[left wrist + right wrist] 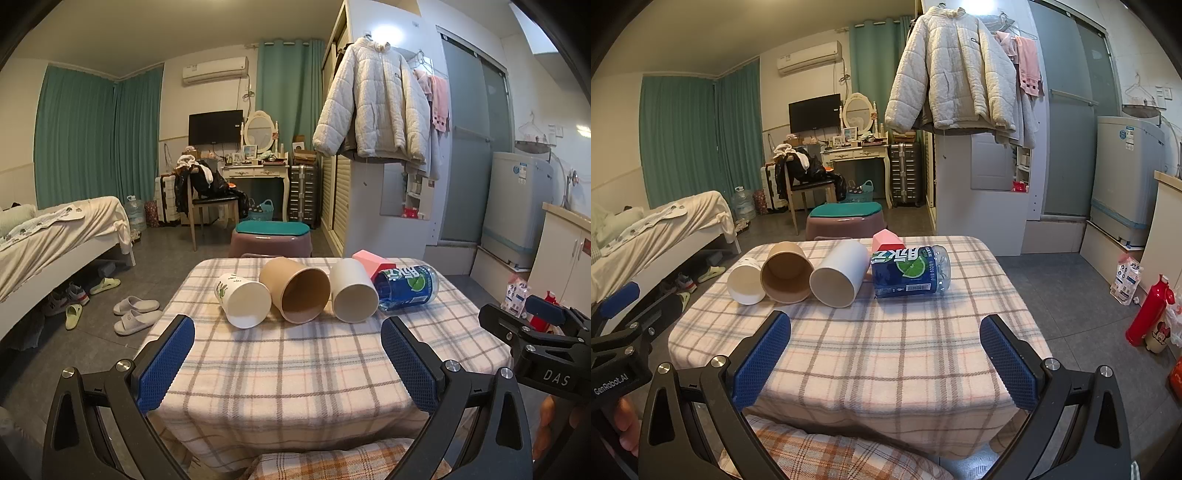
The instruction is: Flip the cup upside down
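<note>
Three cups lie on their sides on the plaid table (288,369), mouths toward me: a white printed paper cup (242,301) (746,282), a brown paper cup (297,293) (786,275) and a plain white cup (352,291) (838,277). My left gripper (288,360) is open and empty, above the table's near part, short of the cups. My right gripper (884,356) is open and empty, also short of them. The right gripper also shows at the right edge of the left wrist view (535,332).
A blue plastic bottle (910,271) lies on its side right of the cups, with a pink box (886,240) behind it. A purple stool (271,238) stands beyond the table. A bed (55,236) is at left, a red flask (1148,312) on the floor at right.
</note>
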